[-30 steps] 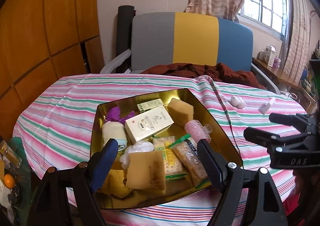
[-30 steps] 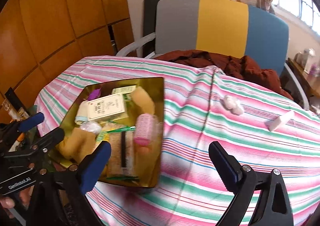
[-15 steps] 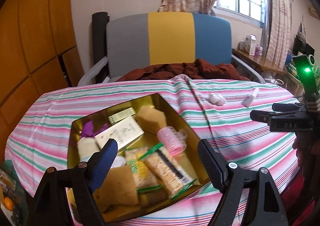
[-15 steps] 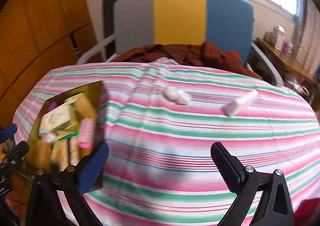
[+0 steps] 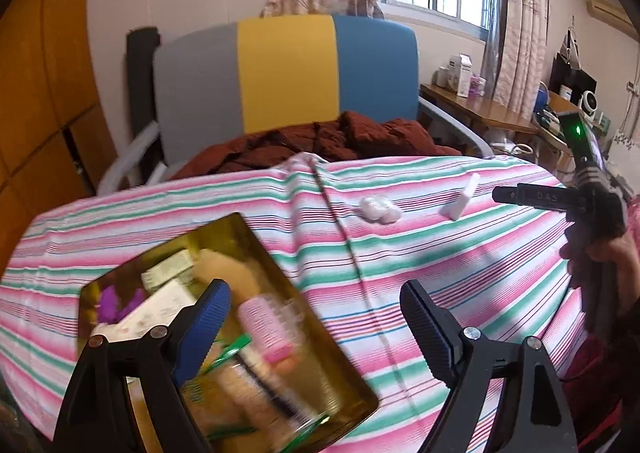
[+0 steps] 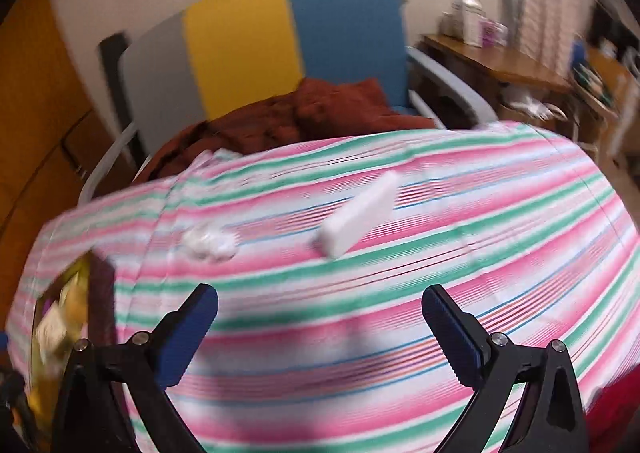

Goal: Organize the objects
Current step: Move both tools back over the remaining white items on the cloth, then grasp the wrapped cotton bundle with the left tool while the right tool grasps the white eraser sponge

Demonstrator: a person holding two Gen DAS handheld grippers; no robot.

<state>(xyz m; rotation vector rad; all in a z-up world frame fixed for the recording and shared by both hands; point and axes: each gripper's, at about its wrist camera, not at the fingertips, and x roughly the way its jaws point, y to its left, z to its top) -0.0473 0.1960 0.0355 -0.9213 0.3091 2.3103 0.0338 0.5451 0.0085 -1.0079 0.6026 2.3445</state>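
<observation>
Both grippers hang released above the striped surface [image 5: 460, 253], jaws wide apart and empty. The left gripper [image 5: 316, 317] sits over the near left part, with one finger [image 5: 204, 325] overlapping the gold tray [image 5: 256, 229]. The tray lies near the surface's left edge, packed with a pink roller [image 5: 268, 325], a white box [image 5: 156, 309], a smaller box [image 5: 168, 273], something purple [image 5: 108, 301] and blurred packets. The right gripper [image 6: 320, 317], held by a hand [image 5: 604, 257] at the right edge, faces the surface's far side. Ahead of it, out in the open, lie a white block [image 6: 356, 217] and, to its left and apart from it, a white wad [image 6: 208, 243]; nothing stands between the gripper and either. Both lie well apart from the tray [image 6: 76, 281]. Beyond the far edge stands a chair [image 5: 284, 69] with a brown cloth [image 5: 320, 141] heaped on its seat, and a desk [image 5: 480, 109] under the window.
</observation>
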